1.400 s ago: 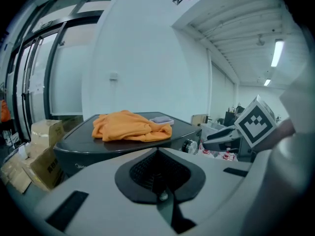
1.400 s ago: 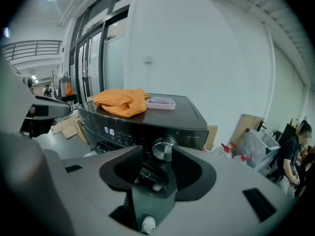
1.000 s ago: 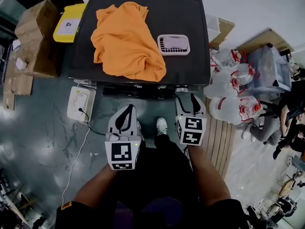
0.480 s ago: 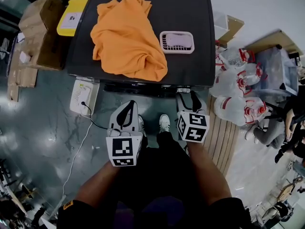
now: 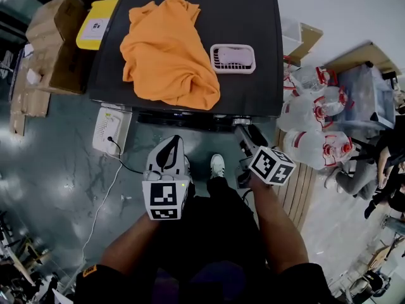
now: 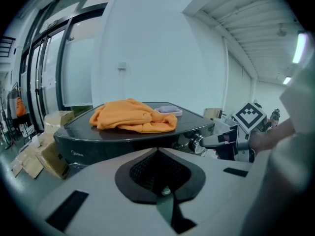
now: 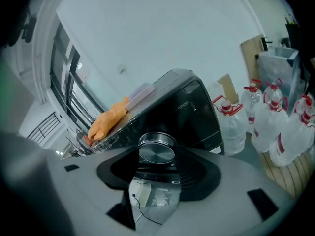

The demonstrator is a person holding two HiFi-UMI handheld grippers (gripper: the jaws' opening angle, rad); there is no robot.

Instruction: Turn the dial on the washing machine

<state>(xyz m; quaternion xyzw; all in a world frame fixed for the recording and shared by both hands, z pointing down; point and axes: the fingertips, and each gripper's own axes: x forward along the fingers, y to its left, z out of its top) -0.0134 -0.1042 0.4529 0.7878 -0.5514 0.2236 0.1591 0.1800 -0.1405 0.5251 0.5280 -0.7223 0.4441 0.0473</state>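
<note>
Dial [image 7: 156, 150] sits on the front panel of the washing machine [image 5: 253, 18], near its 5 o'clock corner in the head view. It is clamped between the jaws of the right gripper [image 5: 248, 137], whose marker cube is tilted. At 9 o'clock of it, the left gripper [image 6: 158, 150] hangs clear of the machine, jaws together and empty. On the lid, an orange cloth [image 5: 168, 46] lies at 9 o'clock of a pink basket [image 5: 233, 58]. Water jugs [image 5: 310, 116] stand at the machine's 3 o'clock.
</note>
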